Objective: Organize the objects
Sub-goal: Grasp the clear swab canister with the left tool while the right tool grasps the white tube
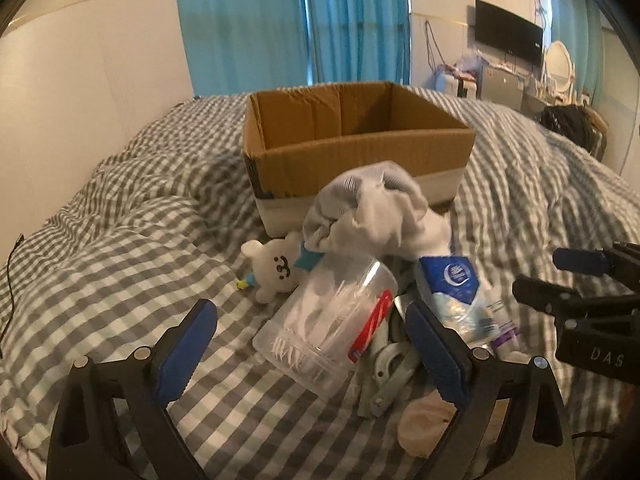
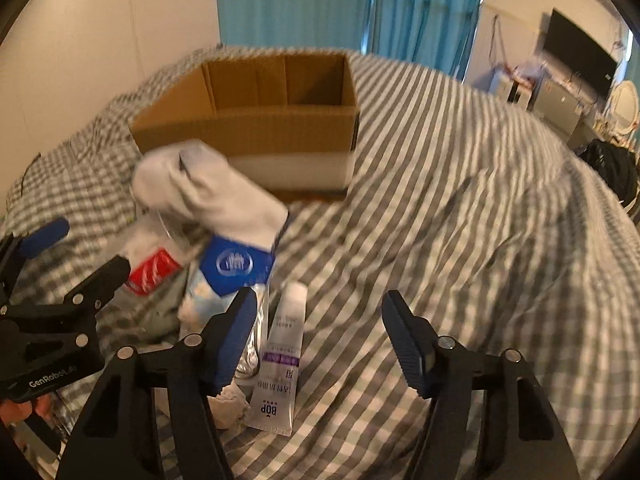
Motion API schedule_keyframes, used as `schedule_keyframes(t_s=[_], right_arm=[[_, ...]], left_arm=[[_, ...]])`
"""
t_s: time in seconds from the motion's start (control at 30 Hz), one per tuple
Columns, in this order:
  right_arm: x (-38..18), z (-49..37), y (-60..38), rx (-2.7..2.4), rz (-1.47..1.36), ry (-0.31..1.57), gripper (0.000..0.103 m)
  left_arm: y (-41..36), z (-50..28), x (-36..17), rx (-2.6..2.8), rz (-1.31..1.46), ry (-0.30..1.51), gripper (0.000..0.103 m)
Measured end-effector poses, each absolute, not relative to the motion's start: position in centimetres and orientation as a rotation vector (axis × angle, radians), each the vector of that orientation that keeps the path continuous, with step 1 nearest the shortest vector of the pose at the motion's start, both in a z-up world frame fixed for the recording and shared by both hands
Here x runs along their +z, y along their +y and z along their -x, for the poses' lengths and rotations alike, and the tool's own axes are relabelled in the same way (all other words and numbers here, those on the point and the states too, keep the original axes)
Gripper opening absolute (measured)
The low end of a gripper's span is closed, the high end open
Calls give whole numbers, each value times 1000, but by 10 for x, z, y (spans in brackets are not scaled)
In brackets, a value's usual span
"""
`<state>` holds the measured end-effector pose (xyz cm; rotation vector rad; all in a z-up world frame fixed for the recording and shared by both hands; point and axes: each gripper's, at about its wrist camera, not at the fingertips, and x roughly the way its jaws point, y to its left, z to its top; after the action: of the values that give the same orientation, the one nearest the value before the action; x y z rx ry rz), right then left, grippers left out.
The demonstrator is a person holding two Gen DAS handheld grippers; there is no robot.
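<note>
On a grey-and-white checked duvet [image 1: 120, 272], a heap of small things lies just near of an open cardboard box [image 1: 352, 152], whose near wall almost touches the heap. Left and right of the heap the duvet is bare, and so is the room inside the box.

The left gripper [image 1: 312, 344] hangs over the heap with its jaws spread, released; a clear tub of white picks [image 1: 320, 328] lies between them, with no pad pressing on it. The right gripper [image 2: 316, 340] is also released, jaws apart over bare duvet, its left pad just beside a white tube [image 2: 280, 360] with purple print.

The left view alone shows a white plush toy [image 1: 272, 268] at the heap's left edge and a pale metal clip [image 1: 388, 376] near the tub. The right view alone shows the whole tube. Both show the grey-white bundle of cloth [image 2: 208, 192] on top and a blue-and-white packet [image 2: 232, 268] beneath it.
</note>
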<state>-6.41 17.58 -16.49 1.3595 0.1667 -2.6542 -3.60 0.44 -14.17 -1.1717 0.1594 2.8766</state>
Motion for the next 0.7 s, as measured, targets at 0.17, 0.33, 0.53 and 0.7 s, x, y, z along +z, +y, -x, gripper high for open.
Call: schedule_keyframes(t_s=[0.17,0.33,0.53,0.7], right_arm=[[-195,77,171,-2582,-1473,197,50],[-215,83,162,-2498,-1527,192,34],[-222,83,162,-2478,-1542,160,26],[-213,73,168,-2512,-1505,130,22]], left_arm=[[4,52,-162,2850,1224,219,97],[13,62,-174,2797,1248,297,96],[15,74,-186,2715,1284,244,82],[8,65,-183,2710,1282,210,78]])
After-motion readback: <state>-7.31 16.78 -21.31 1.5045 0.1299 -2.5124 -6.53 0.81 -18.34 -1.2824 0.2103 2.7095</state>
